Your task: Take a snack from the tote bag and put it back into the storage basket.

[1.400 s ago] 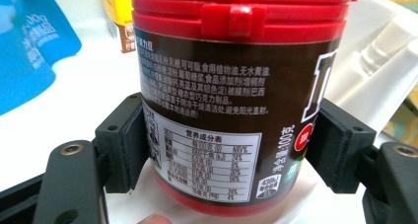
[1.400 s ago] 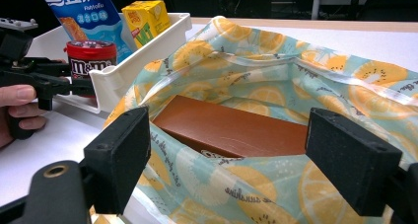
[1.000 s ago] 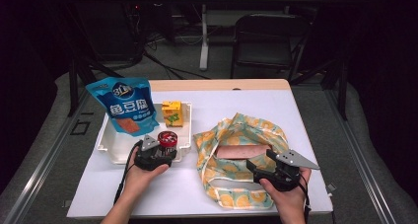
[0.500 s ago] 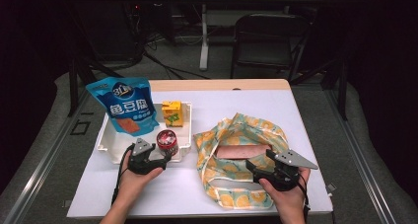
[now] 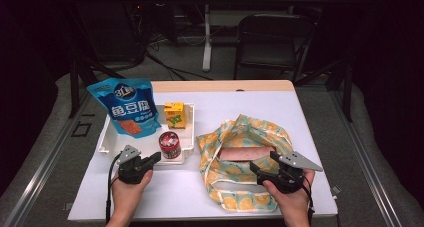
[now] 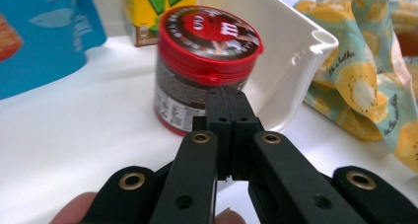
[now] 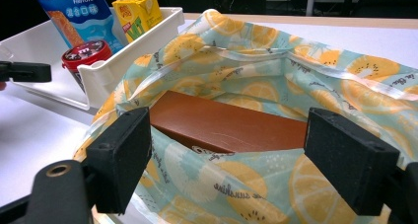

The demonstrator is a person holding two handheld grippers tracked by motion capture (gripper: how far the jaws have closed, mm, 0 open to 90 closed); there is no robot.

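The left gripper (image 6: 230,98) has its jaws pressed flat together with nothing between them, having just snapped closed; the red-lidded jar (image 6: 204,61) stands upright just beyond its fingertips, inside the white tray (image 6: 291,51). The right gripper (image 7: 246,155) holds its jaws spread wide at the near rim of the fruit-print bag (image 7: 315,86), the brown box (image 7: 226,123) lying in the bag between and beyond them.

High view looks down over the whole surface (image 5: 300,112); both gripper views sit close and low, sharing the red-lidded jar (image 6: 207,66).
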